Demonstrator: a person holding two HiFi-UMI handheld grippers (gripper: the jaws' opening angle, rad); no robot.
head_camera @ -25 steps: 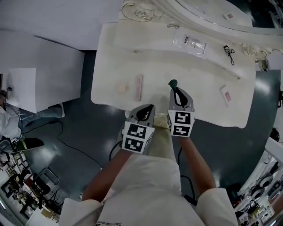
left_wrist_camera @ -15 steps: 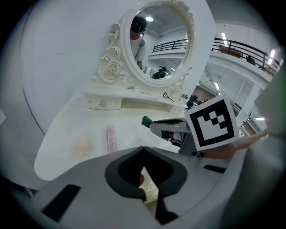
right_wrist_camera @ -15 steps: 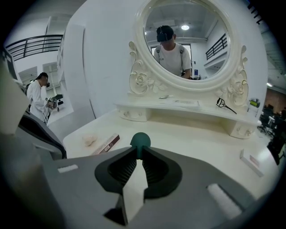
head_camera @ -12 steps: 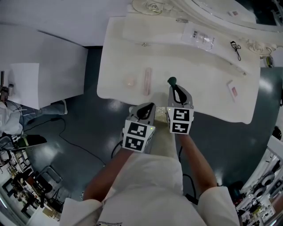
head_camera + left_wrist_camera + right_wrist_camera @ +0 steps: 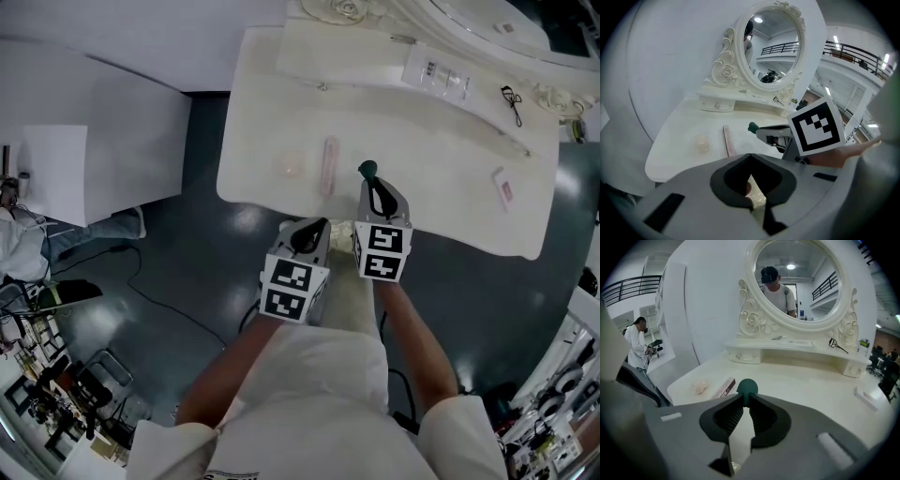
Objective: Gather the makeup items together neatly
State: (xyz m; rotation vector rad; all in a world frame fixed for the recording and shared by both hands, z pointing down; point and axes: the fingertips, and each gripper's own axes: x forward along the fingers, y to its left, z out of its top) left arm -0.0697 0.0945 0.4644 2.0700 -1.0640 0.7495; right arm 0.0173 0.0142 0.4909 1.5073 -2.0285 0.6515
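The fingers of the right gripper (image 5: 746, 401) stand narrow, pinched on the thin stem of a green-headed applicator (image 5: 747, 386). Its round head pokes out just past their tips, over the front part of the white bench (image 5: 431, 178). The left gripper (image 5: 750, 159) has its fingers drawn together with nothing between them, as far as the dim gap shows. In the head view it hangs just off the bench's near edge, above the dark floor (image 5: 187, 272) and close beside the right gripper.

Just left of the green head lies a slim pink box (image 5: 328, 166). A small pale round item (image 5: 292, 167) sits further left, near the box but apart from it. Well off to the right, near the bench's edge, lies a small white-and-pink box (image 5: 504, 187). On the raised shelf (image 5: 356, 66) under the oval mirror (image 5: 801, 277) rest a clear packet (image 5: 436, 75) and a black eyelash curler (image 5: 512, 101).
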